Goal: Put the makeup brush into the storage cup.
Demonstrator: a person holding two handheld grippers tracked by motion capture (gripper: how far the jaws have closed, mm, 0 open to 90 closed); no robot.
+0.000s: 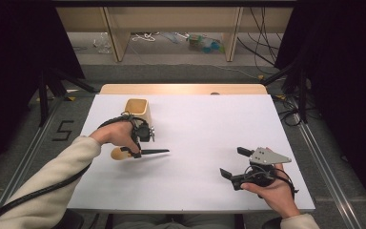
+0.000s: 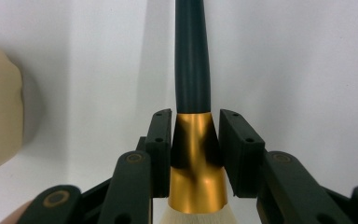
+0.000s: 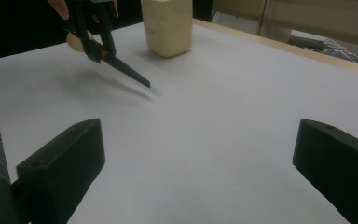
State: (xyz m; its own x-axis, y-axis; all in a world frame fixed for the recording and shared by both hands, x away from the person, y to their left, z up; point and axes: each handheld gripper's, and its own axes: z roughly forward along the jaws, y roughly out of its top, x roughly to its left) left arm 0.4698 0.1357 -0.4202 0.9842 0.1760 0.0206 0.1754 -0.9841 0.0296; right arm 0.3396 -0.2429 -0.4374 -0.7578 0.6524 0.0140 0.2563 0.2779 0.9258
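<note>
The person's right hand (image 1: 272,190) sits closest, at the near right edge of the white table (image 1: 209,124), its right gripper (image 1: 233,164) gaping wide with nothing between the jaws, parked well apart from the work.

The work itself is a makeup brush (image 1: 140,152): black tapered handle, gold ferrule, pale bristle head. The left gripper (image 2: 196,140) has it pinched at the ferrule (image 2: 196,158), jaws narrowed on either side of the gold band with the handle (image 2: 192,51) running straight out ahead. From the right gripper view the brush (image 3: 121,65) looks lifted off the table, handle tip sloping down with a shadow beneath it. Just behind the left hand (image 1: 116,133) stands a cream-coloured holder cup (image 1: 139,112), upright and open at the top; I'd guess the brush is meant to go in there.

What worries me is that grip. The ferrule is smooth, tapered metal, so the brush could slide or pivot in the jaws once it is swung upright. The cup also looks light and sits close to the hand; a knock from the knuckles or a handle tip catching the rim could tip it over. The trailing cable (image 1: 38,191) might drag against the forearm too.
</note>
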